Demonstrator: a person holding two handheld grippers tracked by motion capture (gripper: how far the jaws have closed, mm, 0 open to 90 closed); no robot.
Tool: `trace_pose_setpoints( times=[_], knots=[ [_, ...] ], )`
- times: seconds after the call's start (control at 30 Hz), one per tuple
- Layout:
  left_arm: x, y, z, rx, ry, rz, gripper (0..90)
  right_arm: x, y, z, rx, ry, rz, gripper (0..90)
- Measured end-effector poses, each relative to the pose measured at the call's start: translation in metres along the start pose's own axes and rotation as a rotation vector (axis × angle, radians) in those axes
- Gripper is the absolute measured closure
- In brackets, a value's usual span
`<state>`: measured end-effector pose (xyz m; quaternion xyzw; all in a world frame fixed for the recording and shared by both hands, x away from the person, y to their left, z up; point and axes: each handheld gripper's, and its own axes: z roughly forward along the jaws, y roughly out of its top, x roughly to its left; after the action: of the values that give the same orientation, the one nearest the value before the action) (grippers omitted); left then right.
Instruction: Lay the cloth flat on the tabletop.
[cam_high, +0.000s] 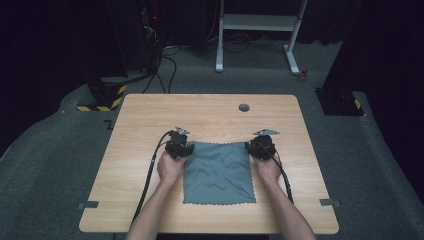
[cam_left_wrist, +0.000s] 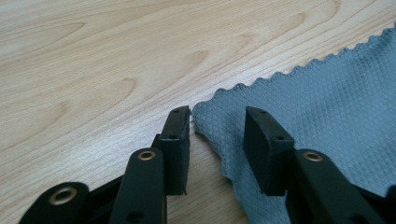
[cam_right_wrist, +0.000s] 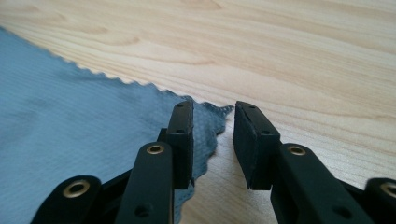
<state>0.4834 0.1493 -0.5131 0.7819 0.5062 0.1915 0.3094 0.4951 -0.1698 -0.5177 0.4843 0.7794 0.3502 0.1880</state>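
Cloth (cam_high: 218, 172) far corners sit between parted tongs, left (cam_high: 179, 148) and right (cam_high: 261, 147) (flat on table (cam_high: 210, 112)).

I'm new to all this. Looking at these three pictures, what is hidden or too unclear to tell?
- High view: the left gripper and right gripper are too small to show whether they touch the grey cloth.
- Left gripper view: the cloth runs off the right edge.
- Right gripper view: the near black jaw hides part of the cloth's corner.
- High view: the small red object on the floor is too small to identify.
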Motion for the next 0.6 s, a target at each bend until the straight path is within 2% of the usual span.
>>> trace_pose_setpoints(
  times=[0.07,0.13,0.2,0.27,0.33,0.37,0.47,0.6],
  knots=[
    [-0.001,0.001,0.000,0.004,-0.005,0.010,65.0,0.000,-0.001,0.003,0.000,-0.014,0.009,68.9],
    [-0.002,0.002,0.000,0.008,-0.013,0.027,70.2,0.000,0.000,0.003,0.001,-0.017,0.004,73.6],
    [-0.003,0.004,0.001,0.018,-0.032,0.036,75.6,0.001,0.000,0.004,0.000,-0.013,-0.016,80.1],
    [-0.003,0.005,0.002,0.020,-0.046,0.044,81.7,0.003,0.003,0.005,0.024,0.005,-0.037,88.3],
    [-0.002,0.005,0.002,0.016,-0.066,0.031,87.6,0.006,0.009,0.006,0.056,0.003,-0.064,89.6],
    [-0.002,0.005,0.002,0.015,-0.064,0.030,88.8,0.007,0.010,0.005,0.047,-0.004,-0.076,89.8],
    [-0.003,0.004,0.000,-0.014,-0.043,0.057,89.2,0.006,0.011,0.004,0.031,-0.007,-0.066,90.0],
    [-0.004,0.009,-0.009,-0.090,-0.017,0.071,89.2,0.006,0.013,-0.001,0.001,-0.018,-0.074,90.0]
  ],
)
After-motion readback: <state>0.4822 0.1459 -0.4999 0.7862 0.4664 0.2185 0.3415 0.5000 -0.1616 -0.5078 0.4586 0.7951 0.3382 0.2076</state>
